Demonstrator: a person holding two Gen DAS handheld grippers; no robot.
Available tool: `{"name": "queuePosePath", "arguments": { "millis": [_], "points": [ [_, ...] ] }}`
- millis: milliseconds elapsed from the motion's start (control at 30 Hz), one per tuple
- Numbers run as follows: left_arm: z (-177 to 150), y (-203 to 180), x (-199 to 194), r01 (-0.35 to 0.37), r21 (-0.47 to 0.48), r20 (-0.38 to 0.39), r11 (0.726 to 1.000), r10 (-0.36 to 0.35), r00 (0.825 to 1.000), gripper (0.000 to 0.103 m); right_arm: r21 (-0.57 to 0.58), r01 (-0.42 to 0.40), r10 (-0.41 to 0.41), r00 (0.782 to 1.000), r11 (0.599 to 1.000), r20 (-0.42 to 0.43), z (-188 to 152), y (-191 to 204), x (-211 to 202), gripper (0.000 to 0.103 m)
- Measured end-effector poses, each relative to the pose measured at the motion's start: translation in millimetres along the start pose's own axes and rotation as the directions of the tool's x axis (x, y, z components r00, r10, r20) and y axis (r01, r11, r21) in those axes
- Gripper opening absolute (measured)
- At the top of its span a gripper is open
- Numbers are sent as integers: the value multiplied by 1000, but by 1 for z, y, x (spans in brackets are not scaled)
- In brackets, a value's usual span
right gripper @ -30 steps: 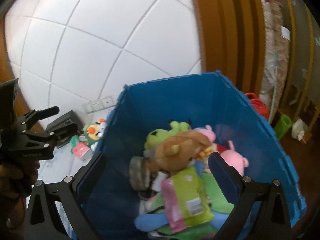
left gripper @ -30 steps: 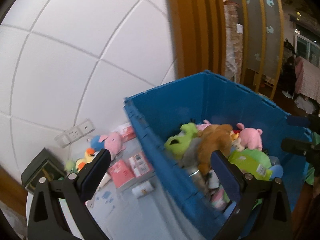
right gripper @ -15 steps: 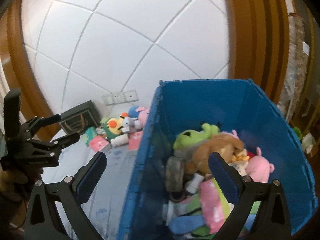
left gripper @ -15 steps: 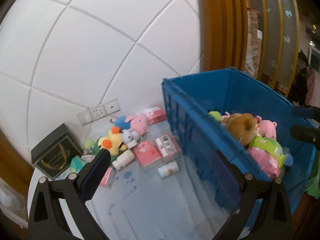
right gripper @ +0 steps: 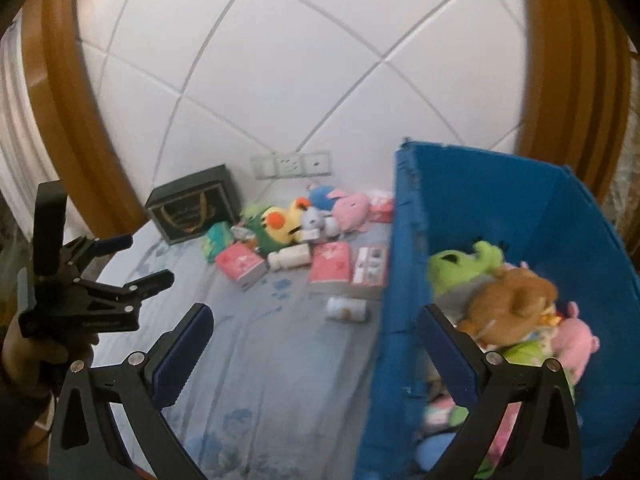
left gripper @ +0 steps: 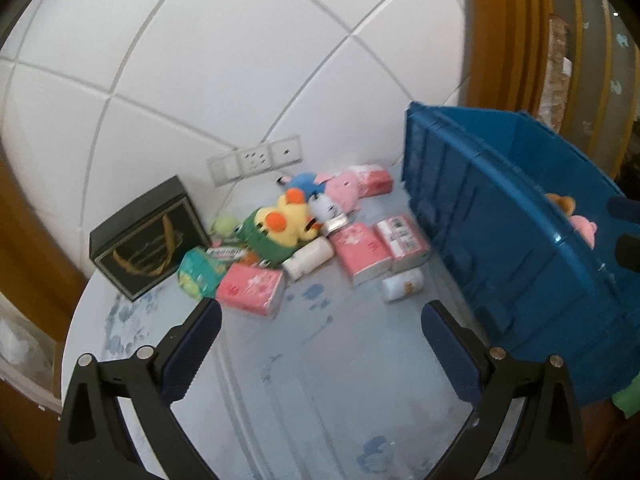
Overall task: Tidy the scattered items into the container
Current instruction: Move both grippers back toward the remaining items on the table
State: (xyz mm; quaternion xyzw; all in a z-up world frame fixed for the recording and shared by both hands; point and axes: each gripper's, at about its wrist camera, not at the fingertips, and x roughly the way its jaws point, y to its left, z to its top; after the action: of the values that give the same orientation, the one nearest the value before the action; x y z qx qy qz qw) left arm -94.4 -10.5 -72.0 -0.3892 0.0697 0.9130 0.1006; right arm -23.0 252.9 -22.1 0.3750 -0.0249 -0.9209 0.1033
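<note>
Left gripper (left gripper: pixel 320 344) spread wide and empty, held above the pale blue patterned worktop (left gripper: pixel 320 380), fingers aimed toward the clutter by the white tiled wall (left gripper: pixel 200 80). Right gripper (right gripper: pixel 312 344) likewise wide apart, nothing between its fingers, straddling the near left wall of the large blue plastic crate (right gripper: pixel 404 240). Left gripper also seen from the right wrist view (right gripper: pixel 136 260), gripped by a hand (right gripper: pixel 36 356) at the left edge, jaws apart.

Scattered on the worktop near the wall: yellow and green plush bird with orange beak (left gripper: pixel 280 224), pink plush pig (left gripper: pixel 344 188), blue plush toy (left gripper: pixel 304 182) just behind it, small grey-white plush (left gripper: pixel 324 208) between bird and pig. In front of these, three pink tissue packs: one nearest the left gripper (left gripper: pixel 252 290), one in the middle (left gripper: pixel 362 252) touching a red-and-white printed pack (left gripper: pixel 404 240), another far back by the crate corner (left gripper: pixel 372 180). White plastic bottle lying on its side (left gripper: pixel 310 258) beside the bird; smaller white bottle with orange label (left gripper: pixel 402 285) lying alone, near the crate's wall. Green patterned packet (left gripper: pixel 200 272) just beside the black box with gold emblem (left gripper: pixel 148 236), which leans against the wall. Grey wall socket strip (left gripper: pixel 256 158) above the pile.

Inside the crate: green plush frog (right gripper: pixel 464 266), brown plush bear (right gripper: pixel 508 304), pink plush (right gripper: pixel 576 344), other items blurred beneath.
</note>
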Motion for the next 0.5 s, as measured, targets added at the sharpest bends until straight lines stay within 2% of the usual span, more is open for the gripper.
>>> {"name": "queuePosePath", "arguments": {
  "millis": [200,500],
  "points": [
    [-18,37,25,-21,-27,-33,999,20,999,101,-33,-17,15,998,999,-58,-3,32,43,103],
    [-36,84,110,-39,-37,-97,999,35,995,101,-8,41,-42,982,999,-182,-24,40,142,103]
  ]
}}
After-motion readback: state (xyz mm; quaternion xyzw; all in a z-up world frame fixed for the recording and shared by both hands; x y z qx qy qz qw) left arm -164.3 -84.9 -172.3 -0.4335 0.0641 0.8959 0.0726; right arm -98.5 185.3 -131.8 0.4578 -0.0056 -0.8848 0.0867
